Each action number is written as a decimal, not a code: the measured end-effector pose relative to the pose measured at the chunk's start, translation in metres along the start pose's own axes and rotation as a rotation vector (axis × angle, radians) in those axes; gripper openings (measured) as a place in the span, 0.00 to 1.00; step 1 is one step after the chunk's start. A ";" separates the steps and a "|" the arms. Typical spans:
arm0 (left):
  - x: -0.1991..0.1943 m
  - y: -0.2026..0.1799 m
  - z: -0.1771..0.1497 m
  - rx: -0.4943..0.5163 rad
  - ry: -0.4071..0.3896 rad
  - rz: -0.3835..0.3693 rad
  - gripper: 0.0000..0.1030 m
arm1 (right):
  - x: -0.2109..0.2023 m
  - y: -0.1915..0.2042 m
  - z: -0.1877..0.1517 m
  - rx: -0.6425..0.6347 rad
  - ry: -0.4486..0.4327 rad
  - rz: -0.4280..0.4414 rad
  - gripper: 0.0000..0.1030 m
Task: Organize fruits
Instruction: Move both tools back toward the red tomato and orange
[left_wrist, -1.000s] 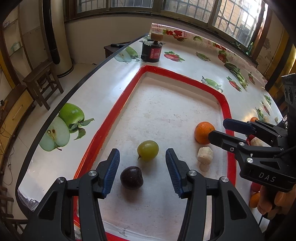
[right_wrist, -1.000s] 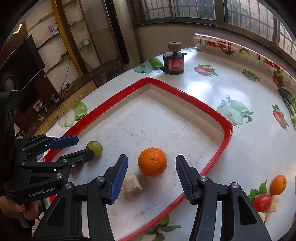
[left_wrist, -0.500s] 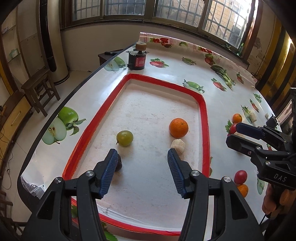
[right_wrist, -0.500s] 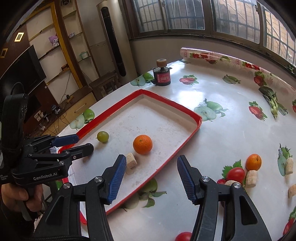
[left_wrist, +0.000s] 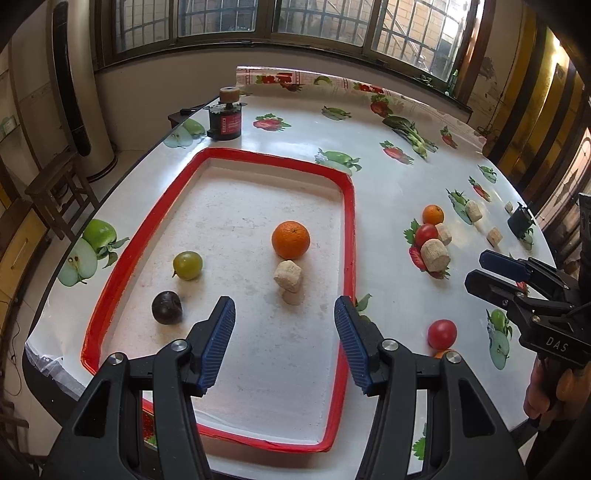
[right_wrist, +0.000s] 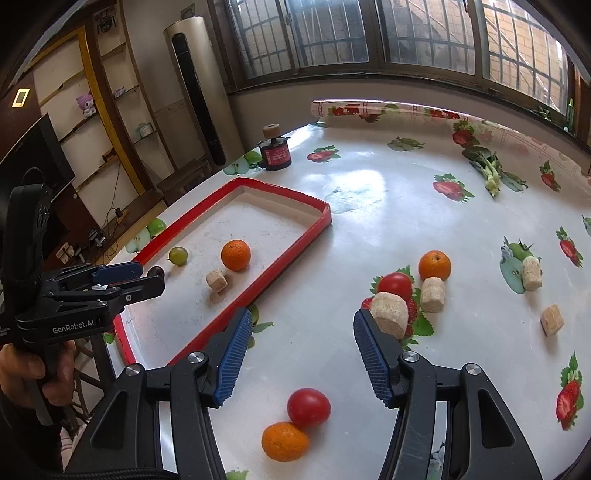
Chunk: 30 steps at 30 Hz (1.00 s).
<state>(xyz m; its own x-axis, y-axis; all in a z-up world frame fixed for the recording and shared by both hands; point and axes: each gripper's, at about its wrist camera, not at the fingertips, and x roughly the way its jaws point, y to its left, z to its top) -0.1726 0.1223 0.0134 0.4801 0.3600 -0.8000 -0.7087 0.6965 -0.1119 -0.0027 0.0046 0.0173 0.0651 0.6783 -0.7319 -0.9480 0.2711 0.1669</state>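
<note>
A red-rimmed tray (left_wrist: 349, 229) holds an orange (left_wrist: 290, 240), a green plum (left_wrist: 187, 265), a dark plum (left_wrist: 167, 307) and a beige cork-like chunk (left_wrist: 288, 275). My left gripper (left_wrist: 283, 310) hovers open over the tray's near half, empty. My right gripper (right_wrist: 303, 317) is open and empty above the tablecloth, right of the tray (right_wrist: 288, 254). Below it lie a red tomato (right_wrist: 308, 408) and a small orange (right_wrist: 285, 441). Ahead on the right sit another tomato (right_wrist: 394, 286), an orange (right_wrist: 434, 264) and a beige chunk (right_wrist: 389, 319) beside its right finger.
More beige chunks (right_wrist: 532, 273) lie scattered at the right on the fruit-print tablecloth. A black-and-red cylinder (left_wrist: 225, 120) stands past the tray's far end. The table's curved edge runs along the left, with a wooden stool (left_wrist: 55, 192) on the floor beyond.
Both grippers have drawn back and risen from the tray, so the fruits look smaller. The right one has shifted off the tray to the tablecloth on the right. Left jaws stand slightly wider.
</note>
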 end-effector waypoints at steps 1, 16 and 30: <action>0.000 -0.004 0.000 0.007 0.002 -0.006 0.53 | -0.003 -0.005 -0.004 0.009 0.000 -0.007 0.58; 0.005 -0.064 -0.006 0.092 0.026 -0.087 0.53 | -0.040 -0.077 -0.047 0.147 -0.004 -0.116 0.58; 0.020 -0.117 -0.043 0.173 0.125 -0.193 0.53 | -0.048 -0.094 -0.073 0.198 -0.001 -0.133 0.58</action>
<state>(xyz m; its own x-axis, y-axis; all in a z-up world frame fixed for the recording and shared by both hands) -0.1026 0.0217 -0.0144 0.5228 0.1385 -0.8411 -0.5063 0.8443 -0.1756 0.0606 -0.1032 -0.0113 0.1852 0.6283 -0.7556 -0.8513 0.4866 0.1959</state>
